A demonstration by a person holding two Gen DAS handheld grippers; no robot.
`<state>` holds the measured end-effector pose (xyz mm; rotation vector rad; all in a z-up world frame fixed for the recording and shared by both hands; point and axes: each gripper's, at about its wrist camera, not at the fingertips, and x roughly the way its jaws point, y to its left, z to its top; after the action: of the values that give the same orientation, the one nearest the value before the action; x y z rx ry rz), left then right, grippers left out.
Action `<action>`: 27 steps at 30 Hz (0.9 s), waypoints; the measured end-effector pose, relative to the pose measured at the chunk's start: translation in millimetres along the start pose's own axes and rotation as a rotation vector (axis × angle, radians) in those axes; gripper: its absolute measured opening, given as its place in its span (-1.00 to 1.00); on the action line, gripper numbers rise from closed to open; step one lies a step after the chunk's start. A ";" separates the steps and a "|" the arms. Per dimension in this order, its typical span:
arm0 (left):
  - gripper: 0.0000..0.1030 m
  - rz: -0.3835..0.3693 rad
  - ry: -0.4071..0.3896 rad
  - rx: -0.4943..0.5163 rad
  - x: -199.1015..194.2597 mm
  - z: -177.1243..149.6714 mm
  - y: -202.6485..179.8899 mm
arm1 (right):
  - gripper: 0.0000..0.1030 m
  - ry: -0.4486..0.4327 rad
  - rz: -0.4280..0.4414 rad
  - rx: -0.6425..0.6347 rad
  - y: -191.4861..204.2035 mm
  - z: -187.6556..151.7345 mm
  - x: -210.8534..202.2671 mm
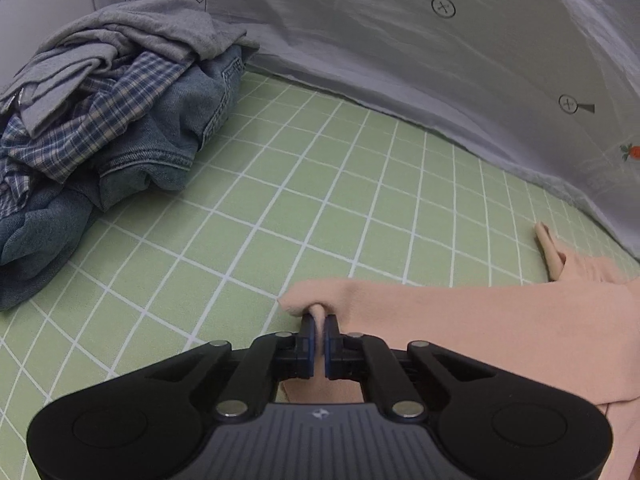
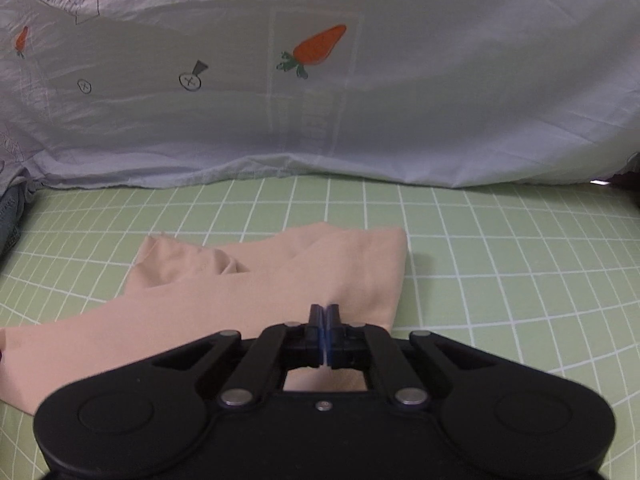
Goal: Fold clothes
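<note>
Left gripper (image 1: 319, 322): both fingers pinch a fold at the edge of the pink garment (image 1: 460, 332), cloth bunched btwn the 2 blue pads. Right gripper (image 2: 325, 314): fingers pressed together w/ a thin bit of the same pink garment (image 2: 280, 280) caught btwn the tips. Garment lies partly folded on the green grid mat (image 2: 500, 260), approx. centre, 1 corner turned over. Farther left on the mat: pile of clothes (image 1: 120, 112) – grey top, plaid shirt, denim. Behind: white sheet (image 2: 400, 112) w/ carrot print (image 2: 318, 48).
</note>
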<state>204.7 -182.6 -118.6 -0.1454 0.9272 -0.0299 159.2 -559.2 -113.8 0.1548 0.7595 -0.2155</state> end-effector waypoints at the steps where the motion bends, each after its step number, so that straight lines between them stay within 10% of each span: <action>1: -0.91 -0.009 -0.023 -0.010 -9.2 3.2 1.3 | -0.98 -0.023 0.004 0.007 0.3 3.4 -7.1; 8: -0.91 0.005 -0.174 -0.049 -73.3 24.0 15.5 | -0.98 -0.120 0.066 0.034 15.6 19.4 -37.5; 13: -0.91 0.033 -0.141 -0.105 -64.4 18.1 32.9 | -0.93 -0.060 0.119 0.018 33.7 15.7 -9.2; 20: -0.91 0.074 -0.066 -0.143 -36.3 3.5 49.7 | 0.32 -0.004 0.044 0.198 9.9 12.0 7.9; 23: -0.91 0.092 -0.033 -0.159 -24.3 -2.7 56.9 | 0.18 0.064 0.084 0.277 -9.6 14.8 27.8; 25: -0.91 0.104 -0.012 -0.170 -16.3 -6.9 61.7 | -0.58 0.111 0.136 0.320 -20.1 16.4 43.3; 27: -0.91 0.114 0.009 -0.180 -8.6 -10.5 65.6 | -0.89 0.124 0.169 0.322 -23.2 19.5 56.4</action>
<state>188.7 -118.1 -127.0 -0.2588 0.9450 0.1588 206.2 -593.6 -140.5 0.5399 0.8269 -0.1669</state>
